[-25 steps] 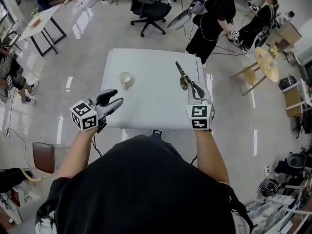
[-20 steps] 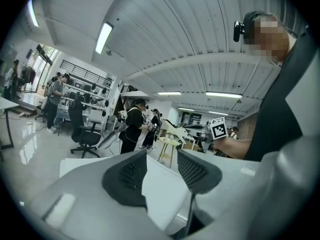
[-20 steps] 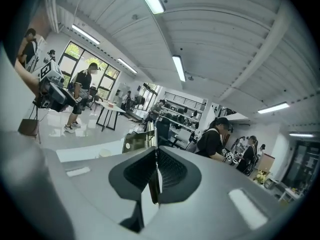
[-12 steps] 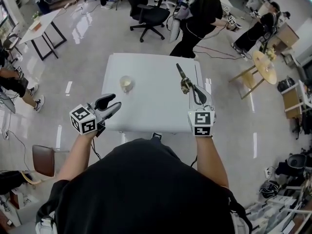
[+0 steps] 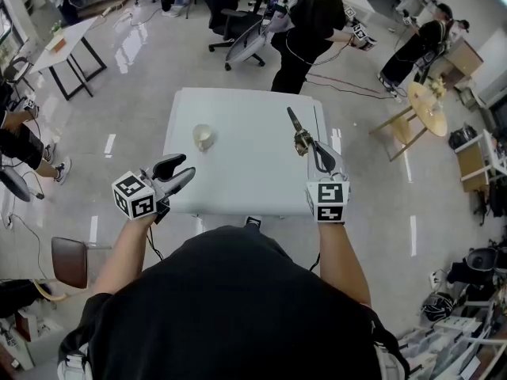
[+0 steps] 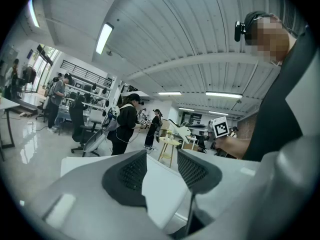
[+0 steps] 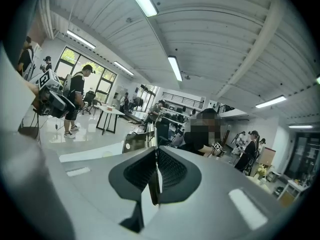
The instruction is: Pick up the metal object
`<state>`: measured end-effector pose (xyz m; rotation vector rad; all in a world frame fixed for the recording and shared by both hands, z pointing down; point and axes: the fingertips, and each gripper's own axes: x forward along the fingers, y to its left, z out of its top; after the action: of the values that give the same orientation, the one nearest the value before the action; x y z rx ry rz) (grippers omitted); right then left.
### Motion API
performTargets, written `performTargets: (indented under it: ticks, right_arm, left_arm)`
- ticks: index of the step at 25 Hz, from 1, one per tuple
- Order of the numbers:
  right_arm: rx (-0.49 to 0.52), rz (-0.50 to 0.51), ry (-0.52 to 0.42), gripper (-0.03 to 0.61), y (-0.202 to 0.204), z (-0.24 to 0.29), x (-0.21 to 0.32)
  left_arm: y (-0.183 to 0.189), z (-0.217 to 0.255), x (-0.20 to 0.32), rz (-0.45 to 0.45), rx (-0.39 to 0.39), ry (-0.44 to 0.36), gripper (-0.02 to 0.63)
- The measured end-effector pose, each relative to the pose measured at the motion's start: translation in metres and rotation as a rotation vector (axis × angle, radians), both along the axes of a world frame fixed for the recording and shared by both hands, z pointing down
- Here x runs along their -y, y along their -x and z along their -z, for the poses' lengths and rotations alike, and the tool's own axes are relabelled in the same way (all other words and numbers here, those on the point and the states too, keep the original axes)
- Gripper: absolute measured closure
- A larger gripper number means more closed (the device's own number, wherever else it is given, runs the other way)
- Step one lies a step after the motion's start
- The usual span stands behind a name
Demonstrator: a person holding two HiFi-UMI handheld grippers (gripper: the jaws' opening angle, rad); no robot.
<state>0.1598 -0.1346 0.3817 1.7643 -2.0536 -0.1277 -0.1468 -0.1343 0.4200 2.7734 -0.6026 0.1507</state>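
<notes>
Little is changing over the last second: the right hand-held gripper (image 5: 316,152) is still clamping the metal object (image 5: 295,127), carrying it over the right side of the white surface (image 5: 238,105), so the pick-up is looking done. The object is showing as a slim, dark, rigid strip with a brassy sprung middle. The left hand-held gripper (image 5: 181,171) is hanging released, empty, near a small pale cup (image 5: 203,137).

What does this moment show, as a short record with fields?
surface: white table
left gripper: fingers apart, nothing between them, at the table's near left edge
right gripper: fingers shut on the metal object
metal object: long, thin, pointing away from the person over the table's right side; lifted or resting cannot be told
other: small pale cup on the table's left half, untouched
</notes>
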Motion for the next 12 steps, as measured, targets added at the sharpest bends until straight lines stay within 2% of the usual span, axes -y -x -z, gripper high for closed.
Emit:
performTargets:
  ticks: [12]
  right_arm:
    - [0.004,-0.011,0.021,0.546,-0.0071,-0.0091,0.0]
  left_arm:
    - [-0.0056,-0.0028,0.0016,-0.002,-0.004,0.012,0.425]
